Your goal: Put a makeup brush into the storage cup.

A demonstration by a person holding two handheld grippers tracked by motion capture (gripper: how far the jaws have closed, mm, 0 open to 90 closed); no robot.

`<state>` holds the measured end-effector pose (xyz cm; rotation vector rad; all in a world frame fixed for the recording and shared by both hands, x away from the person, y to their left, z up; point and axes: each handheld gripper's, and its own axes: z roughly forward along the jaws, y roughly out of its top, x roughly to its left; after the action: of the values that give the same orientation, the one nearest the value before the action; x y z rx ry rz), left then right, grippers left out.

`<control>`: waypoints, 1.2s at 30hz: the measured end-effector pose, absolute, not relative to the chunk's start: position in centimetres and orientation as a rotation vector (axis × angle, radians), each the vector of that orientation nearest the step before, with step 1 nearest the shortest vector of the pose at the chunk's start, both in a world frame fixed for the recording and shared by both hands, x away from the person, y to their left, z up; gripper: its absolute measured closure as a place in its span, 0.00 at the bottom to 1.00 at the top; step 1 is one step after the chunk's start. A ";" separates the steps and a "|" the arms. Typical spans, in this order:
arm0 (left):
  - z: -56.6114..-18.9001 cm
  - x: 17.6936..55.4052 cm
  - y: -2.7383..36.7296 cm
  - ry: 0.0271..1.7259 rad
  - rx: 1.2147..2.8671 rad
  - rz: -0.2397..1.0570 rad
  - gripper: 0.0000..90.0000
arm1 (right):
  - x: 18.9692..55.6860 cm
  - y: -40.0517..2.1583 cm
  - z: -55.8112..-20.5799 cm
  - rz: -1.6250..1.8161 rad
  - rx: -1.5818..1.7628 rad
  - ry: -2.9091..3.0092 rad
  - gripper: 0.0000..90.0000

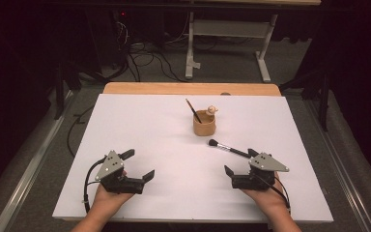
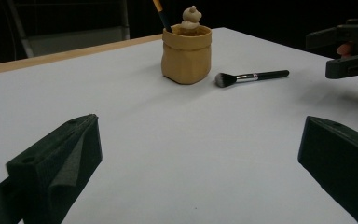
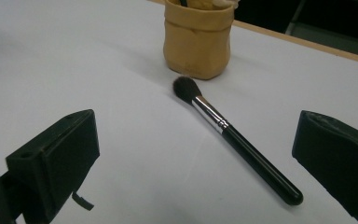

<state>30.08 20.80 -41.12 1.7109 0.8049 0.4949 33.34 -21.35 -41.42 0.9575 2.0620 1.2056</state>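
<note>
Brushes and a small tan pot (image 1: pixel 204 126) sit on the white tabletop (image 1: pixel 164 145), with the pot toward the far middle. A thin dark-handled brush (image 1: pixel 192 110) leans out of the pot to the left, and a pale rounded knob-like piece (image 1: pixel 211 110) pokes above its rim; what that piece is cannot be told.

Just in front of the pot, apart from it, a black-handled makeup brush (image 1: pixel 228 148) lies flat with its dark bristles toward the pot and its handle running toward the right gripper (image 1: pixel 241 164). In the right gripper view the same makeup brush (image 3: pixel 235 138) lies between the two wide-spread jaws without touching either, and the pot (image 3: pixel 198 39) stands just beyond the bristle tip.

Near the front left of the tabletop, the left gripper (image 1: pixel 138 164) is held low in a hand (image 1: pixel 107 199), its jaws also spread wide and holding nothing. Its own view looks across bare white surface toward the pot (image 2: pixel 186 54) and the makeup brush (image 2: pixel 251 77), with the right gripper (image 2: pixel 345 51) at the far right edge. The right gripper sits in the other hand (image 1: pixel 268 195) near the front right.
</note>
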 end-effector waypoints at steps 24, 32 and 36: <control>-40.7 30.2 21.1 0.815 1.676 0.472 0.01 | 33.5 -22.7 -42.0 0.870 1.077 2.237 0.05; -40.9 30.2 21.0 0.816 1.686 0.461 0.02 | 34.0 -23.7 -42.0 0.795 1.135 2.299 0.04; -41.0 30.2 21.0 0.812 1.686 0.455 0.03 | 34.2 -24.0 -41.7 0.785 1.165 2.323 0.04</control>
<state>30.20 20.95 -40.98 1.6862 0.8124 0.4549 34.24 -23.99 -41.75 1.1651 2.3231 0.7854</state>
